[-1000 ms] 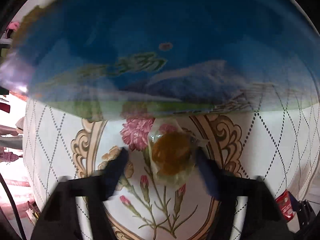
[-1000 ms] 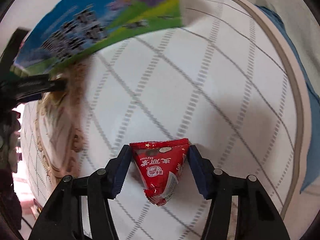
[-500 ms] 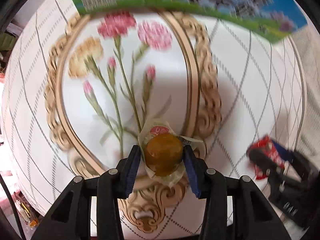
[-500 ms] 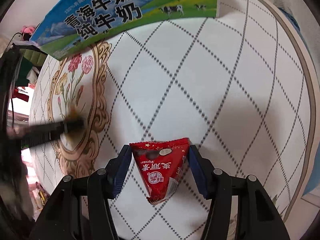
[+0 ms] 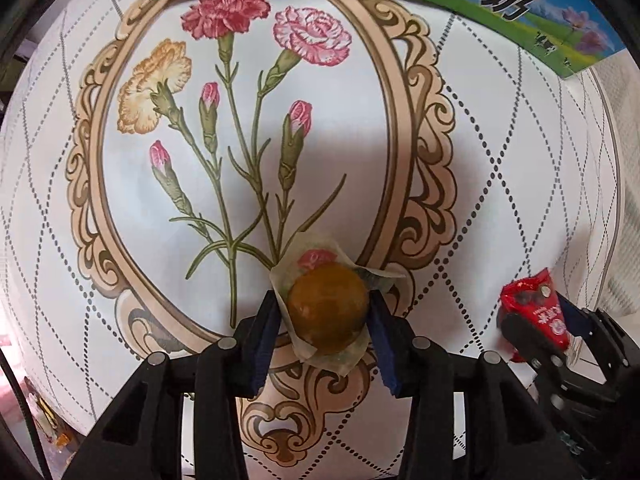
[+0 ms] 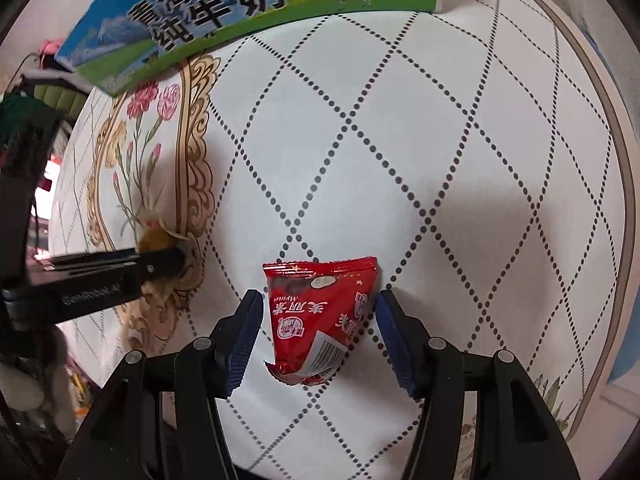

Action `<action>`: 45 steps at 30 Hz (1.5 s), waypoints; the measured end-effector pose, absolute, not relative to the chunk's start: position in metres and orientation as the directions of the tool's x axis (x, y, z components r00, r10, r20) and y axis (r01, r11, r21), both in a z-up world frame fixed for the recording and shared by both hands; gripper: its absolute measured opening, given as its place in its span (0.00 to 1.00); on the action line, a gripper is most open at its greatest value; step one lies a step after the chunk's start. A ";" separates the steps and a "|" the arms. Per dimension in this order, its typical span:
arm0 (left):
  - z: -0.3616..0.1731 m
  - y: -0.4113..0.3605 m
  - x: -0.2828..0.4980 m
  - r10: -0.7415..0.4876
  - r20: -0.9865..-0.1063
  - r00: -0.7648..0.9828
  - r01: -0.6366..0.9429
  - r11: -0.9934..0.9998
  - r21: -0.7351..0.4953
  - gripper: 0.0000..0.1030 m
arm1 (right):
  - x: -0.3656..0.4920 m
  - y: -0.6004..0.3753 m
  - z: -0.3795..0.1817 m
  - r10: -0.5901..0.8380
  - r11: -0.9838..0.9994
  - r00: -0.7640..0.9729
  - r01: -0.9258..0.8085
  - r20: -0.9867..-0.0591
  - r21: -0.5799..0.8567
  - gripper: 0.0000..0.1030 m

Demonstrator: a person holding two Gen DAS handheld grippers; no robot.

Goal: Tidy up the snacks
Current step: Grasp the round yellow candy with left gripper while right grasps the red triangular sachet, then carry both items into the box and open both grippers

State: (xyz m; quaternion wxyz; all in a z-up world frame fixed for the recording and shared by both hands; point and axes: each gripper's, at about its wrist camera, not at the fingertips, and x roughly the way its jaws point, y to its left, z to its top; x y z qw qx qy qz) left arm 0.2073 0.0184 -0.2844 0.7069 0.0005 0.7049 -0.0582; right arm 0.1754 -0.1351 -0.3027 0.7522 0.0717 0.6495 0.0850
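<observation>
Snacks sit in both claws above a white tablecloth printed with dotted diamonds and a gold-framed carnation panel (image 5: 500, 152). The left gripper (image 5: 326, 312) has its blue pads closed against a round brown candy in a clear crinkled wrapper (image 5: 328, 306); the ball shows no long axis, and the wrapper's printed pink end points away from the camera, over the lower rim of the gold frame. The right gripper (image 6: 320, 320) is pinched on a red triangular foil snack packet (image 6: 316, 320), its wide sealed edge far from the camera and its narrow tip toward the wrist, so the long axis runs along the fingers. From the left view this packet (image 5: 536, 312) hangs at the lower right, well apart from the candy. A blue and green milk carton lying on its side (image 6: 224, 12) spans the far edge of the cloth. Compared with half a second ago, both grips are unchanged, the carton has slid slightly further up in the frames, and the motion blur on the opposite gripper has gone.
</observation>
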 end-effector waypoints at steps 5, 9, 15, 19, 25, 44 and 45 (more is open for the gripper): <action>-0.264 0.009 0.215 -0.102 -0.995 0.022 0.080 0.992 -0.100 0.39 | 0.169 -0.137 -0.294 0.235 0.972 0.187 -0.034 -0.954 0.232 0.46; -0.229 0.004 0.218 -0.144 -0.987 0.070 0.087 0.987 -0.138 0.38 | 0.169 -0.138 -0.281 0.279 0.960 0.198 -0.028 -0.940 0.279 0.45; -0.151 -0.012 0.237 -0.243 -0.954 0.175 0.127 0.967 -0.223 0.38 | 0.181 -0.132 -0.251 0.383 0.923 0.212 -0.051 -0.899 0.381 0.44; -0.104 -0.012 0.265 -0.287 -0.926 0.244 0.163 0.954 -0.253 0.38 | 0.204 -0.134 -0.209 0.421 0.906 0.283 -0.078 -0.862 0.417 0.44; -0.063 -0.013 0.318 -0.278 -0.906 0.318 0.186 0.956 -0.228 0.38 | 0.266 -0.155 -0.137 0.402 0.913 0.429 -0.126 -0.809 0.387 0.44; -0.164 0.003 0.420 -0.182 -0.981 0.063 0.031 0.983 -0.181 0.38 | 0.405 -0.159 -0.171 0.280 0.960 0.307 -0.094 -0.909 0.264 0.44; -0.166 0.003 0.421 -0.184 -0.981 0.057 0.031 0.983 -0.182 0.38 | 0.407 -0.159 -0.174 0.275 0.961 0.287 -0.093 -0.918 0.259 0.44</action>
